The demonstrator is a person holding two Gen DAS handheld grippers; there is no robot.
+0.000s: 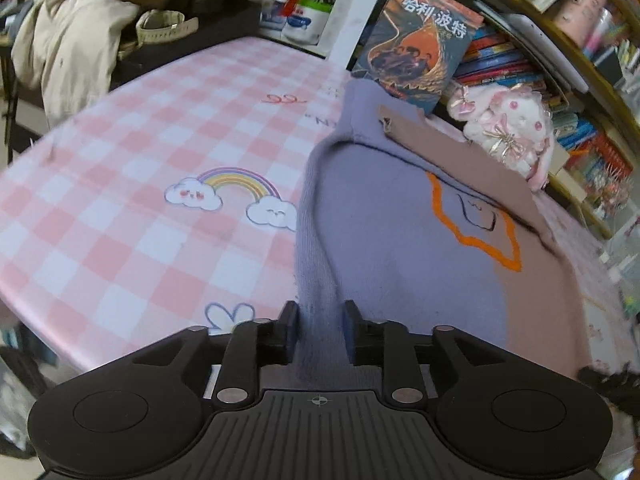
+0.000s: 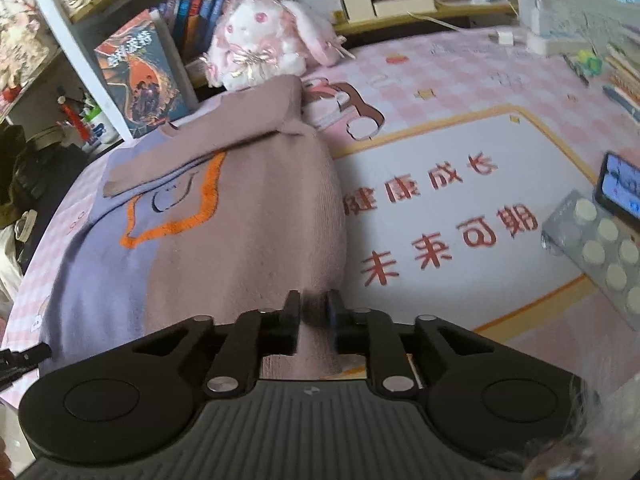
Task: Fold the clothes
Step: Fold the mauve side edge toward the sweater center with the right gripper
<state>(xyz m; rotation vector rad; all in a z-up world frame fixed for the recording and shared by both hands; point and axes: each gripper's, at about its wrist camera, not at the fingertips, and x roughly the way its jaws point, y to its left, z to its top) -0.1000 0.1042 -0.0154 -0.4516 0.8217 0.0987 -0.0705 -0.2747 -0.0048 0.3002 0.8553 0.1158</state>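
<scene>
Lavender and dusty-pink knit, that's the sweater [image 1: 400,248] we've got here, lying on the pink checked table cover [image 1: 140,184] with both near corners of its hem pinched. Our left gripper [image 1: 320,330] has its jaws closed down to a narrow gap on the lavender edge, and the right gripper [image 2: 314,320] is clamped the same way on the pink edge. One pink sleeve [image 2: 208,136] already lies folded across the chest, over the orange-outlined patch [image 2: 176,208].

Our read: we're mid-fold, on the bottom-to-top fold, though it could just as well be a tug to flatten the body. If it's the fold, the next move needs both claws lifting evenly and carrying the hem toward the collar without dragging that sleeve off.

Readable stuff: the book [image 1: 416,40] standing at the shelf says 哈利·波特 (Harry Potter). The white panel on the mat [image 2: 440,208] has red characters upside down to us, 健康成长 and 未来可期. There's also a pill blister pack [image 2: 600,244] and a phone [image 2: 620,184] off to the right, and a plush bunny [image 2: 260,40] behind the sweater.
</scene>
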